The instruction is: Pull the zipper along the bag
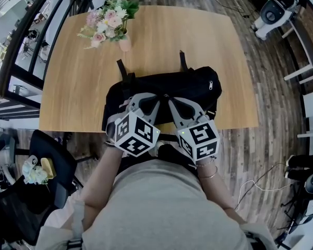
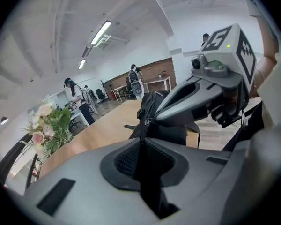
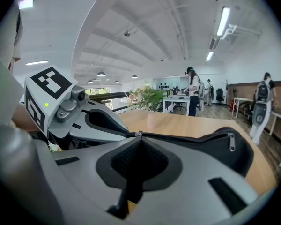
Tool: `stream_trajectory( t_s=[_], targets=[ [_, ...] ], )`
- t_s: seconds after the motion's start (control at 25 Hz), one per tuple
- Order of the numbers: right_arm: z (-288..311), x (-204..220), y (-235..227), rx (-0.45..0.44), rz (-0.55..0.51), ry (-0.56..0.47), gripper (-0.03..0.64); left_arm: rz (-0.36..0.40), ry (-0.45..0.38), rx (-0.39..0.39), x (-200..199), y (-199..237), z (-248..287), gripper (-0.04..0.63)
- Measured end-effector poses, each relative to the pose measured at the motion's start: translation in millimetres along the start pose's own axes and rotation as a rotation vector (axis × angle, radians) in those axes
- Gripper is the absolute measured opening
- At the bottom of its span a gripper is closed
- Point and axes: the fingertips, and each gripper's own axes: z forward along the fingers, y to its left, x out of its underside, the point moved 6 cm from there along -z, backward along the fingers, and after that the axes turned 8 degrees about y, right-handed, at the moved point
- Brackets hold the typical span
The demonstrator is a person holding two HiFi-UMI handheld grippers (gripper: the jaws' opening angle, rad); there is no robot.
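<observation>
A black bag lies on the wooden table close to its near edge. Both grippers meet at the bag's near top seam. My left gripper is shut on a fold of the bag's black fabric, which runs down between its jaws. My right gripper is shut, with the small metal zipper slider right at its tip and dark material in the gap behind. The zipper line runs from there toward the bag's far end. In the left gripper view the right gripper points at the same slider.
A vase of pink and white flowers stands at the table's far left. A second zipper pull hangs on the bag's right end. A black chair sits left of the person. People stand at desks in the background.
</observation>
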Motion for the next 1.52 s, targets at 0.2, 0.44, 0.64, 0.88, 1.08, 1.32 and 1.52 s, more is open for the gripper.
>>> stream_trajectory(
  t_s=[0.2,0.44,0.64,0.88,1.08,1.32,1.52],
  targets=[
    [-5.9,-3.6,-9.9,0.029,-0.014,-0.009,0.014,-0.016,-0.013,-0.005,-1.7,4.7,-3.8,0.043],
    [-8.4,-5.1,-18.4,0.052,-0.018,-0.013,0.012,-0.034,-0.020,-0.027,-2.4,8.4,-6.7,0.043],
    [-10.6,-6.0,-31.6,0.075,-0.008,-0.020,0.012,-0.052,-0.024,-0.056,-5.6,12.8,-6.5,0.043],
    [-18.5,-2.9,-50.6,0.110,0.004,-0.023,0.012,-0.086,-0.038,-0.070,-6.1,14.9,-7.5,0.043],
    [-27.1,4.2,-70.8,0.149,0.022,-0.014,0.014,-0.115,-0.048,-0.086,-4.6,15.1,-7.8,0.043],
    [-36.9,9.6,-90.3,0.180,0.038,-0.010,0.012,-0.146,-0.053,-0.105,-3.6,16.2,-7.6,0.044],
    [-43.1,13.4,-104.5,0.209,0.055,-0.012,0.012,-0.178,-0.056,-0.126,-0.9,18.7,-7.6,0.044]
  ],
)
